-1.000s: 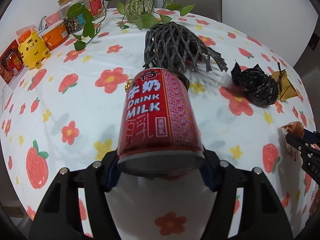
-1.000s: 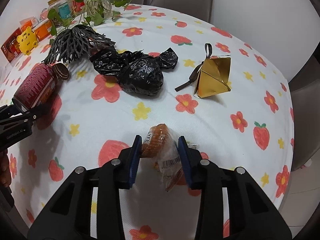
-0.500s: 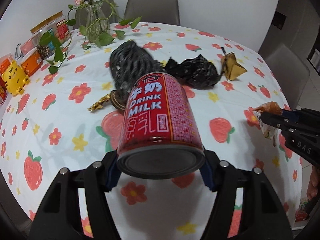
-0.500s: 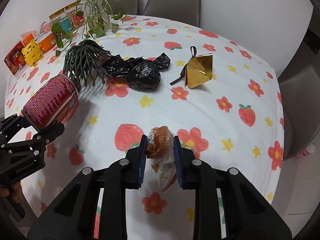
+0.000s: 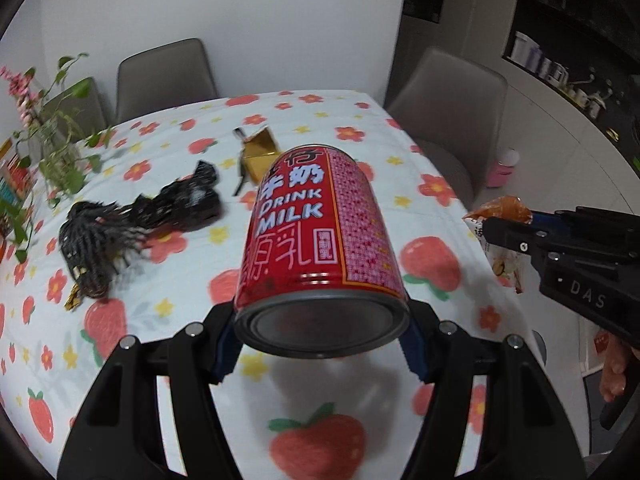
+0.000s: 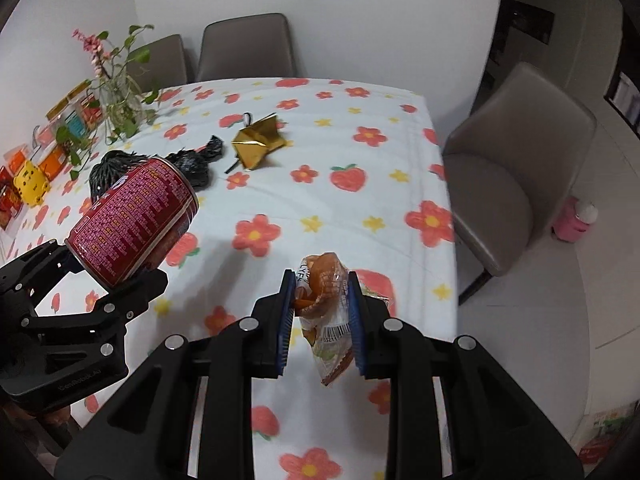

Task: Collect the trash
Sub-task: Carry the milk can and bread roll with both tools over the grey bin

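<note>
My left gripper (image 5: 320, 344) is shut on a red milk can (image 5: 320, 240), held tilted above the table; the can also shows in the right wrist view (image 6: 134, 226). My right gripper (image 6: 320, 304) is shut on a crumpled orange snack wrapper (image 6: 326, 300), lifted off the table; the wrapper also shows in the left wrist view (image 5: 500, 216). On the flowered tablecloth (image 6: 360, 200) lie a black plastic bag (image 5: 180, 204), a black foam net (image 5: 92, 240) and a gold paper box (image 6: 258, 142).
Grey chairs stand at the far side (image 6: 244, 48) and the right side (image 6: 508, 168) of the table. A plant in a vase (image 6: 116, 92), snack boxes and a yellow tiger toy (image 6: 30, 178) stand at the far left. A pink bottle (image 6: 576, 220) stands on the floor.
Both grippers have lifted their loads and swung right, toward the table's right edge and the floor. The can and the wrapper stay gripped.
</note>
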Demonstrator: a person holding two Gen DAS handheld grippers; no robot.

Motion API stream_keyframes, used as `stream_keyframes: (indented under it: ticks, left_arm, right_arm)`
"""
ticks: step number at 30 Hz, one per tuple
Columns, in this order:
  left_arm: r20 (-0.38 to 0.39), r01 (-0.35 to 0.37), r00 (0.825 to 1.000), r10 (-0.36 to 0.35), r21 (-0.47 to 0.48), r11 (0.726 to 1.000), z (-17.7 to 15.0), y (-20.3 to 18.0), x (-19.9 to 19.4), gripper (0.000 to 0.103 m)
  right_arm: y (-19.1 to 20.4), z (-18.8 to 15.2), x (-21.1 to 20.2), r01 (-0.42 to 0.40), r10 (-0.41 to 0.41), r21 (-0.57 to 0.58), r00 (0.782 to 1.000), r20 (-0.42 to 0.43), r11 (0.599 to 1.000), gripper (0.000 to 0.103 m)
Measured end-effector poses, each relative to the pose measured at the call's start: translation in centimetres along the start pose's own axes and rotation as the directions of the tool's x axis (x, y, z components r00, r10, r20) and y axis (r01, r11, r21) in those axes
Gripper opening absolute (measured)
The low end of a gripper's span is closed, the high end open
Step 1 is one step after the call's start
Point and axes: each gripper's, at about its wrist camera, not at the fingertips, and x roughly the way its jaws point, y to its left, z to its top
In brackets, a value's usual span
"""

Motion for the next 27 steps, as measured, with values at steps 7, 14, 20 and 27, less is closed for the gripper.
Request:
stream_keyframes:
  ticks: [7, 14, 20, 27]
  left_arm:
    - [-0.004, 0.165, 0.986, -0.168, 0.188, 0.968, 1.1, -14.1, 0.6, 0.065]
    - [-0.095, 0.341, 0.94, -0.328, 0.299, 0.891, -0.8, -30.8, 1.3, 0.065]
    - [-0.2, 0.465, 0.885, -0.42, 0.346, 0.815, -3.3, -44.4, 3.8, 0.065]
    - [-0.354, 0.563, 0.825, -0.441, 0.44, 0.7, -6.8, -55.7, 8.8, 0.065]
  right_arm:
    - [-12.3, -6.1, -6.1, 0.14, -0.147, 0.197, 0.989, 0.02, 0.97, 0.023]
    - [-26.3, -16.3, -13.0, 0.279, -0.281, 0.378, 0.958, -0.052, 0.883, 0.023]
    - [-36.7, -25.1, -16.8, 0.37, -0.346, 0.501, 0.927, -0.144, 0.782, 0.023]
    - [-44.8, -32.1, -14.8, 0.42, -0.348, 0.62, 0.906, -0.241, 0.663, 0.023]
